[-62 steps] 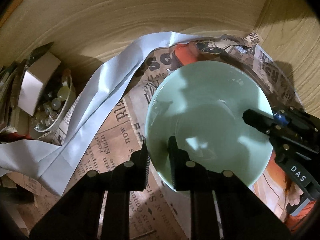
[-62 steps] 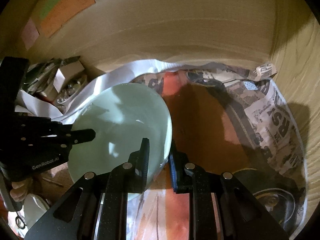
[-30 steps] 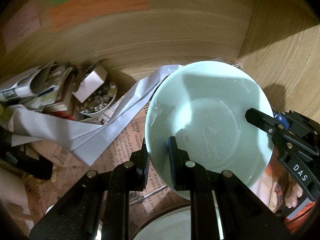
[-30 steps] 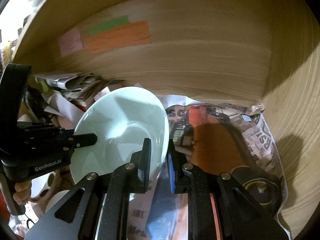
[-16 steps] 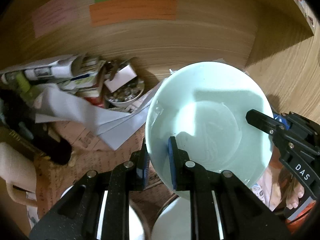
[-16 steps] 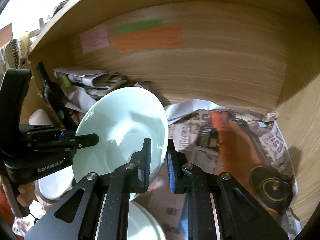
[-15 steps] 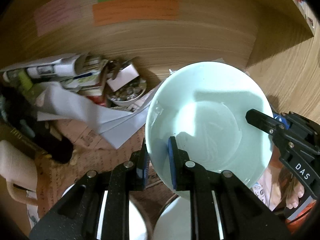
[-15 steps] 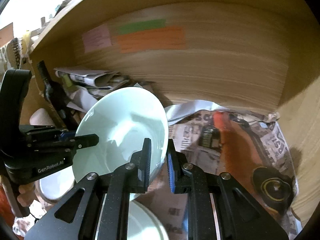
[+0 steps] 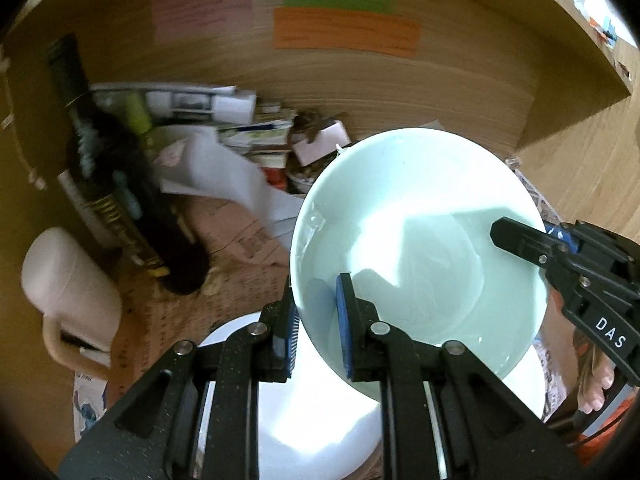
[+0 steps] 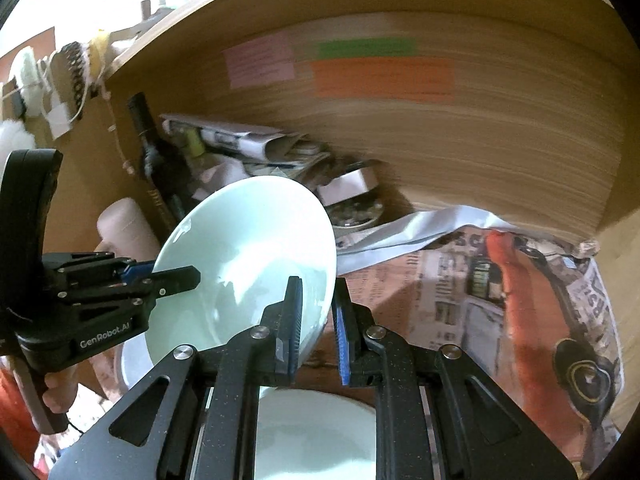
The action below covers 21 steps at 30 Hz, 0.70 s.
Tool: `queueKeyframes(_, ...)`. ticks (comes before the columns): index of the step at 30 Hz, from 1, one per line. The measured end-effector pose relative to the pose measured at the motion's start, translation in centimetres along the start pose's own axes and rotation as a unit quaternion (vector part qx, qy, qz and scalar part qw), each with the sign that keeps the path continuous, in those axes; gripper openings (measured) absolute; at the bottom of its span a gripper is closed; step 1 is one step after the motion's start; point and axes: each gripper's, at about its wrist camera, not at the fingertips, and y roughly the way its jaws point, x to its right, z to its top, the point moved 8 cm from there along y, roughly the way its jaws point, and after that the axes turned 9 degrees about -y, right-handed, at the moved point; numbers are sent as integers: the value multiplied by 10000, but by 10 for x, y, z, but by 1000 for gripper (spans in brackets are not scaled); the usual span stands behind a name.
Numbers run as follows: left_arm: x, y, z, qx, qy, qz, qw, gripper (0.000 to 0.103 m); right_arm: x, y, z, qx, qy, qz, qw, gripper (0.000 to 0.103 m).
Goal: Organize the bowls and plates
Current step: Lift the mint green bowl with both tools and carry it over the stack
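Observation:
A pale green bowl [image 9: 416,236] is held in the air between both grippers. My left gripper [image 9: 318,320] is shut on its near-left rim. My right gripper [image 10: 318,316] is shut on the opposite rim; it enters the left wrist view from the right [image 9: 520,236]. The bowl [image 10: 248,256] shows tilted in the right wrist view, with the left gripper [image 10: 160,276] on its far rim. White dishes sit below the bowl: a white plate [image 9: 320,412] and another white bowl [image 10: 316,432].
Newspaper [image 10: 480,288] lines the shelf floor. A dark bottle [image 9: 116,200], a pink mug [image 9: 64,280], stacked papers [image 9: 208,108] and a small dish of trinkets [image 10: 356,208] stand along the wooden back wall. Coloured notes [image 9: 344,32] stick to that wall.
Both grippers have lifted the green bowl off the newspaper and carried it back and to the left. White dishes have come into view beneath it.

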Motion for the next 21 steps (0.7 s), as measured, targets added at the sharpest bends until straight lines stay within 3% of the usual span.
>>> queueKeyframes(21, -78, -13, -44, -92, -581, 288, 9979, 17, -68, 41, -21, -477, -231, 618, 9967, 14)
